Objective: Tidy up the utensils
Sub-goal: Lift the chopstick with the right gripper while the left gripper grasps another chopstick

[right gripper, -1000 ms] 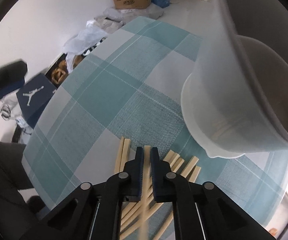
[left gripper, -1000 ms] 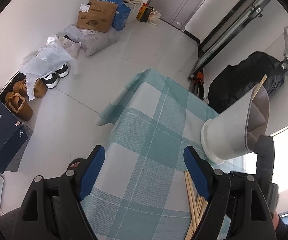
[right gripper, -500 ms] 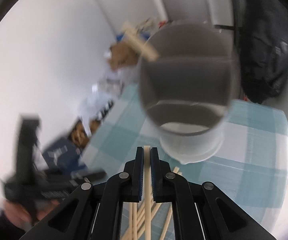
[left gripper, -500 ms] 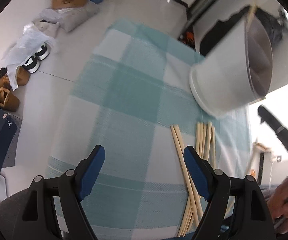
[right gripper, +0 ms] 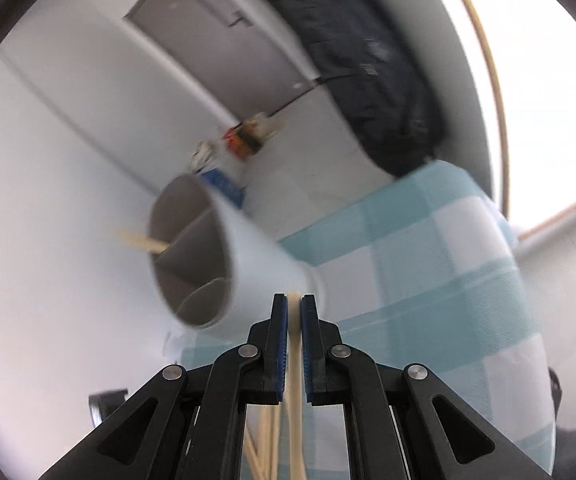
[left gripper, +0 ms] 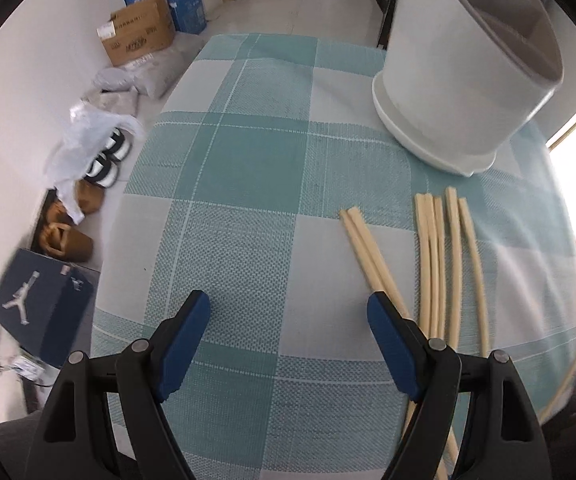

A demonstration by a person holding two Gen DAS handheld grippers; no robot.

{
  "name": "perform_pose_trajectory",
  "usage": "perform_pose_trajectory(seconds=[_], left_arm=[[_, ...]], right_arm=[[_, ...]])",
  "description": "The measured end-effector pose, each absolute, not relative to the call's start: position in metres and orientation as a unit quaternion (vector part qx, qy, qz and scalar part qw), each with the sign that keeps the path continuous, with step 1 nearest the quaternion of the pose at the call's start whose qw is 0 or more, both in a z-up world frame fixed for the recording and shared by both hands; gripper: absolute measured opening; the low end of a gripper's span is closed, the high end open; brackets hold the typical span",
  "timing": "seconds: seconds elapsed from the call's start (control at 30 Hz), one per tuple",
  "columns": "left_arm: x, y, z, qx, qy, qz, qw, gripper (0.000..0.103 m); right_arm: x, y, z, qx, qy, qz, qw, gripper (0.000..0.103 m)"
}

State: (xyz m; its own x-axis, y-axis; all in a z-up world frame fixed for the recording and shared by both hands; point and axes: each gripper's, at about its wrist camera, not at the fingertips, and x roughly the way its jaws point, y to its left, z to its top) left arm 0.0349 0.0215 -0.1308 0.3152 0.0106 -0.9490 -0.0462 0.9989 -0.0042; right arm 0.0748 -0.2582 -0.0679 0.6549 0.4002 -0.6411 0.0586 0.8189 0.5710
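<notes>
Worktop (left gripper: 247, 208) under a teal-and-white checked woven cloth carries everything; landmark below is the white round plastic utensil holder (left gripper: 460, 80) with grey inner dividers, standing at the cloth's far right.

Utensil holder: upright on its flared base. Right wrist view shows the mouth split into compartments, with one pale wooden chopstick (right gripper: 139, 240) already leaning out of one of them. Which compartment, cannot tell through the blur.

Loose pale wooden chopsticks (left gripper: 440, 264): lying flat on the cloth just in front of the holder, roughly parallel, ends pointing toward it. A pair sits slightly apart to the left. Probably laid out this way so each can be pinched singly along its length.

Left hand-held gripper (left gripper: 288, 340): blue-padded jaws spread wide, nothing between them, hovering low over the cloth in front of the holder and beside the loose sticks. Judged idle or waiting.

Right hand-held gripper (right gripper: 294, 344): clenched on one single pale chopstick (right gripper: 295, 360), gripped along its shaft, tip pointing toward the holder's base. Judged mid-carry toward the holder's mouth.

Writing: a dark blue shoebox (left gripper: 43, 312) on the floor left of the worktop shows the white Jumpman logo. Printing on the brown cardboard carton (left gripper: 137, 36) is unreadable.
</notes>
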Motion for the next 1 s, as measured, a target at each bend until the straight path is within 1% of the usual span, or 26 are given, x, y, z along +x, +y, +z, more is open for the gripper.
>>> perform_pose_trajectory(seconds=[0.23,0.4,0.6,0.77,1.0], left_arm=[[0.042,0.016,-0.132,-0.019,0.583,0.023,0.812,0.078],[0.047,0.013,-0.134,-0.020,0.582,0.025,0.812,0.078],[0.047,0.004,-0.133,-0.009,0.579,0.019,0.815,0.078],[0.042,0.003,-0.128,-0.022,0.575,0.014,0.818,0.078],[0.044,-0.007,-0.128,0.007,0.571,0.006,0.821,0.078]], right_arm=[[0.076,-0.287,-0.086,0.312,0.414,0.046,0.854,0.006],[0.076,-0.305,-0.095,0.367,0.418,0.046,0.830,0.006],[0.073,-0.316,-0.098,0.390,0.413,0.058,0.821,0.006],[0.072,-0.316,-0.092,0.384,0.406,0.071,0.826,0.006],[0.073,-0.311,-0.090,0.370,0.401,0.085,0.834,0.006]])
